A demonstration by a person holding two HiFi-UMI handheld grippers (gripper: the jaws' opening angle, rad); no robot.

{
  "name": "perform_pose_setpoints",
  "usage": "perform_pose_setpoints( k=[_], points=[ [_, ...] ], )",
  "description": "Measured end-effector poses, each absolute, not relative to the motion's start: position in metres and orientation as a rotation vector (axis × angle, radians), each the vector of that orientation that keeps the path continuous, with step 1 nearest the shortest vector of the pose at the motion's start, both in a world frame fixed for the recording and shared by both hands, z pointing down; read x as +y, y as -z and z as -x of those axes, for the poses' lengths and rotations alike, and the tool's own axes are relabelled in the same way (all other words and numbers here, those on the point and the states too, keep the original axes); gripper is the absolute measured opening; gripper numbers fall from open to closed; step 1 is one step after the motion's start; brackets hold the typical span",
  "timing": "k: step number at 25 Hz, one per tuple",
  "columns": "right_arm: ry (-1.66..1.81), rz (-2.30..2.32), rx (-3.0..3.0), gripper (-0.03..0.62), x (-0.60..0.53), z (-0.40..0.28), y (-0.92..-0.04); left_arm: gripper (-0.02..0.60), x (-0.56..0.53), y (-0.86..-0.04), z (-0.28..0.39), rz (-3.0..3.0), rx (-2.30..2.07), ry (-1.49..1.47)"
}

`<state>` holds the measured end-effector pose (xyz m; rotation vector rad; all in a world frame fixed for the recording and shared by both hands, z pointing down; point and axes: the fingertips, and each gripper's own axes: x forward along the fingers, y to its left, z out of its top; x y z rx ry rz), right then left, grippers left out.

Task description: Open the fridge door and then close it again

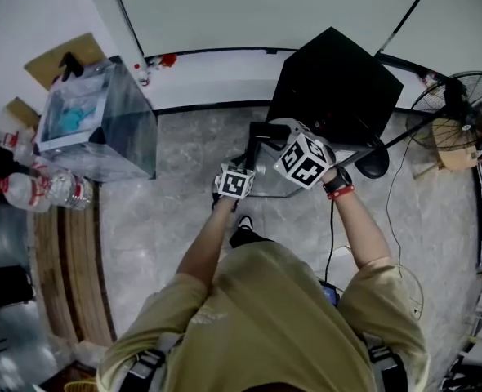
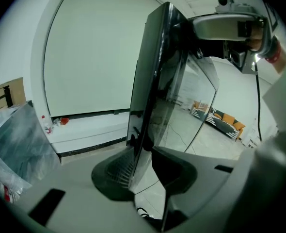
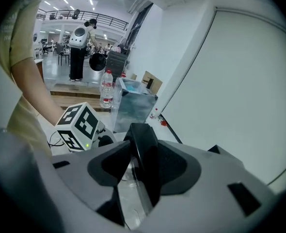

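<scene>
Left gripper (image 2: 143, 171) first: its jaws are clamped down on the free edge of the fridge door (image 2: 155, 72), low on the panel, and in the left gripper view the door runs straight up the middle of the frame. The right gripper (image 3: 140, 166) is clenched on that same door, on the black top corner, with the left one's marker cube (image 3: 79, 126) just below it at lower left of the right gripper view. So both are gripping the door and neither is empty. In the head view the door stands swung out from the black fridge cabinet (image 1: 331, 84) in the upper middle of the frame, so I'd say the opening half is done and the swing back is what's left. On handling, the panel looks like glass in a glossy black frame (you can see the room through it or bounced off it). That means stiff but slick, and not something to slam. It turns on a hinge, so it wants to go round in an arc, and forcing a straight push would just fight it. The free edge, far from the hinge, is the right place to hold for leverage. I'd keep the pinch on the frame, not bare glass. The cabinet looks small, so a hard yank might drag the whole box. Further out at upper left of the head view are a clear plastic bin (image 1: 94, 121) and some water bottles (image 1: 37, 190), well clear of the swing.
</scene>
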<state>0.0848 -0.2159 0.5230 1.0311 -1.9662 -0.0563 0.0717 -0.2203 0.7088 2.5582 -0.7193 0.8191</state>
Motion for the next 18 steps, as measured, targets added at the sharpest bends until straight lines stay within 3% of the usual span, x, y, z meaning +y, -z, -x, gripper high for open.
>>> perform_pose_setpoints(
  k=[18],
  points=[
    [0.046, -1.086, -1.954, 0.169, -0.276, -0.125, -0.522, 0.119, -0.287, -0.708, -0.111, -2.568, -0.655, -0.825]
  ],
)
